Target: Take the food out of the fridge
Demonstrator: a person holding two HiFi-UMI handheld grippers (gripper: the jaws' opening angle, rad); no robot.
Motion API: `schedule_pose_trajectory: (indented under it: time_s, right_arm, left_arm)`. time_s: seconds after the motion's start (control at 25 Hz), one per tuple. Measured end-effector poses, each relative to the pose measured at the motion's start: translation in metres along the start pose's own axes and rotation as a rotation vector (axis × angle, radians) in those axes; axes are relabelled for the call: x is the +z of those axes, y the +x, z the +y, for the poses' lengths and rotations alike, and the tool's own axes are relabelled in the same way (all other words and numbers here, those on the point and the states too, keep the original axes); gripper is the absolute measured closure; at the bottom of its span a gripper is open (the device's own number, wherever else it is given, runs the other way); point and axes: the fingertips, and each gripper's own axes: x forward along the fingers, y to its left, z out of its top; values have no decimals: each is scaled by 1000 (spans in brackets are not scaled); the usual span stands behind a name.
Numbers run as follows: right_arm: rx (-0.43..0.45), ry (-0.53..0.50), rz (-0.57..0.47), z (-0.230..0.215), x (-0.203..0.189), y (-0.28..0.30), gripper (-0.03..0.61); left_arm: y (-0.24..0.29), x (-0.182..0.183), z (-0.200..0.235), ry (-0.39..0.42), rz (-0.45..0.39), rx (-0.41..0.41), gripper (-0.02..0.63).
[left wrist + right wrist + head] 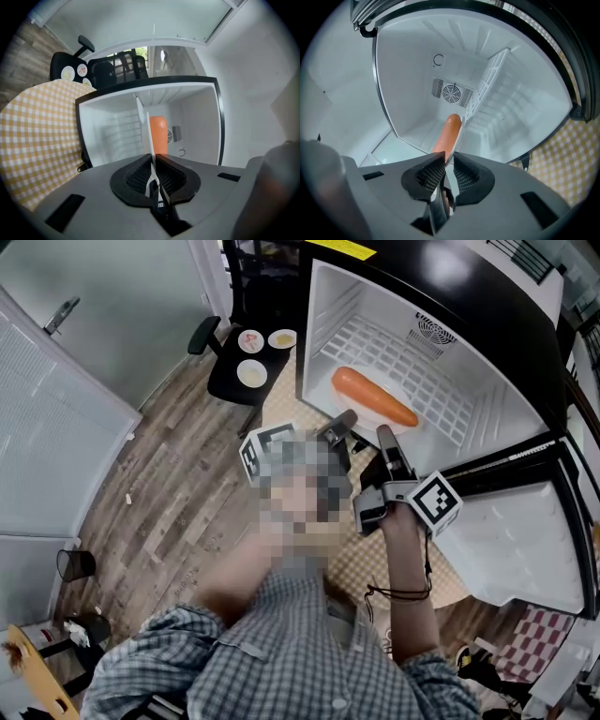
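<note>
The left gripper [343, 424] and right gripper [384, 435] each clamp the near rim of the flat white plate [146, 136] bearing the glossy orange sausage [373, 397], inside the open black fridge [469, 306]; next, I reckon, a level, matched pull outward

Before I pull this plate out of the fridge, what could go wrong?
1. The sausage lies loose on the plate. It is round, so a tilt could probably roll it off.
2. The left gripper and the right gripper each pinch only the plate's thin near rim. Uneven pulling might twist the plate or let it slip free.
</note>
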Motion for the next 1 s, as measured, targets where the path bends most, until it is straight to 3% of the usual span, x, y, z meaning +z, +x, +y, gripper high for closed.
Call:
schedule_pose_trajectory:
  time_s: [0.44, 1.0]
  right_arm:
    - [45, 14, 132, -3, -44, -8, 529]
    - [-31, 3, 252, -50, -91, -25, 528]
  left_arm:
    - [-48, -5, 19, 21, -114, 31, 580]
    - [-81, -31, 78, -18, -102, 92, 578]
